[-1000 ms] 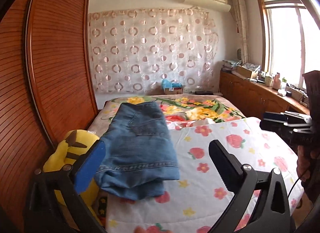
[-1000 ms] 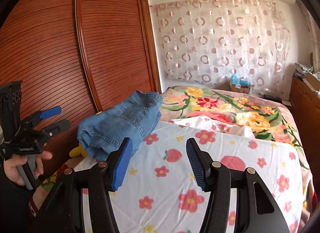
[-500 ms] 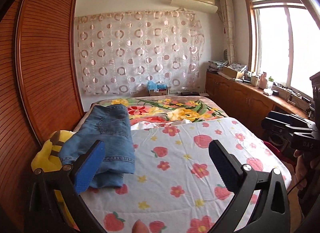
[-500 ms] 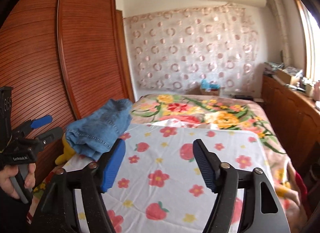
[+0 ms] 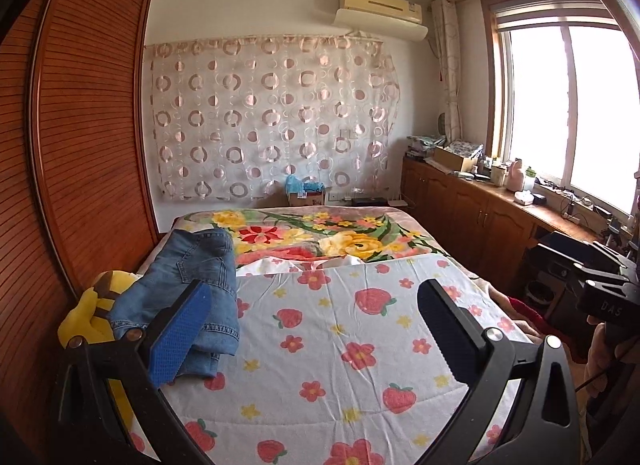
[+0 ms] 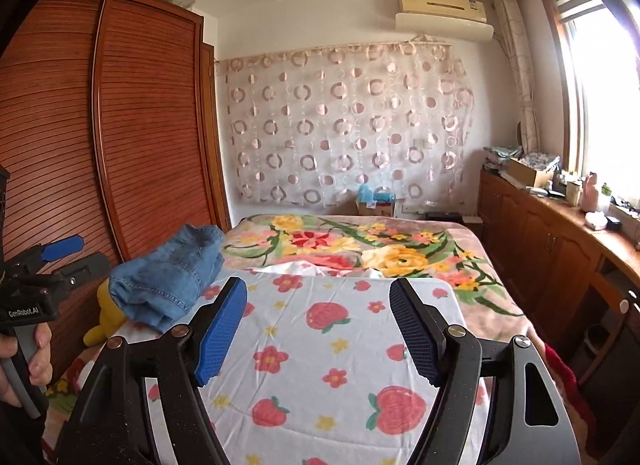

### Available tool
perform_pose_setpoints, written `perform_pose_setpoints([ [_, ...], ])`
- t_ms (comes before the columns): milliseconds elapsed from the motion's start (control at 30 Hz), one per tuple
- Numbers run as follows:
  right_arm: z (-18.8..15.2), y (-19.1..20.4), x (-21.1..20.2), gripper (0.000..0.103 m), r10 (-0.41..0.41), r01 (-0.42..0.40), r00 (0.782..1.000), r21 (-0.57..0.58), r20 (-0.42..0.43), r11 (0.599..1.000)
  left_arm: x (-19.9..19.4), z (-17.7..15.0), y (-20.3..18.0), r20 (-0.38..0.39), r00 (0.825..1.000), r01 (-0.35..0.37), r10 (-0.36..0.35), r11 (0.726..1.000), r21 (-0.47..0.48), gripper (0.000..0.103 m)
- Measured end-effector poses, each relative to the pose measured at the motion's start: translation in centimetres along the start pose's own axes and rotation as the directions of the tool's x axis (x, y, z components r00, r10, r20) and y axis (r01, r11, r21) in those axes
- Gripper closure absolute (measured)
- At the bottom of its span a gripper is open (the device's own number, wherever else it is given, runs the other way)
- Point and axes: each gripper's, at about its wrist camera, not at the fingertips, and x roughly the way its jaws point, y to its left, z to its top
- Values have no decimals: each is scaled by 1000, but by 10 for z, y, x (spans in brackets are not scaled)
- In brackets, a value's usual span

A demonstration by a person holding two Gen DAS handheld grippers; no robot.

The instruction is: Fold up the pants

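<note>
One strawberry-print quilt [image 5: 340,345], slatted wardrobe [image 5: 88,137], curtain [image 5: 272,117]

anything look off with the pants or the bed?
The folded jeans sit at the bed's left edge, partly resting on a yellow plush toy rather than flat on the strawberry-print quilt, so the stack looks slightly uneven. Both grippers are open and empty. Nothing spilled or damaged.

Faded denim pants [image 5: 188,285] lie on a matt printed cotton quilt [image 5: 340,349] beside a glossy slatted-wood wardrobe [image 5: 88,137].
</note>
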Motion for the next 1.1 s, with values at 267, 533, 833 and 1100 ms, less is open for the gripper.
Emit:
perform_pose_setpoints([
  [267, -6, 7, 1, 27, -9, 9, 1000, 9, 7, 1000, -2, 0, -2, -1, 1000, -19, 19, 1000, 4, 0],
  [533, -4, -2, 6, 27, -13, 13, 1000, 18, 14, 1000, 0, -3, 0, -6, 1000, -15, 15, 1000, 3, 0],
  [833, -7, 0, 8, 27, -13, 13, 1000, 15, 9, 1000, 2, -5, -1, -11, 1000, -20, 21, 1000, 9, 0],
  [1100, -7, -1, 7, 27, -14, 14, 1000, 11, 12, 1000, 1, -8, -1, -14, 1000, -25, 25, 1000, 13, 0],
])
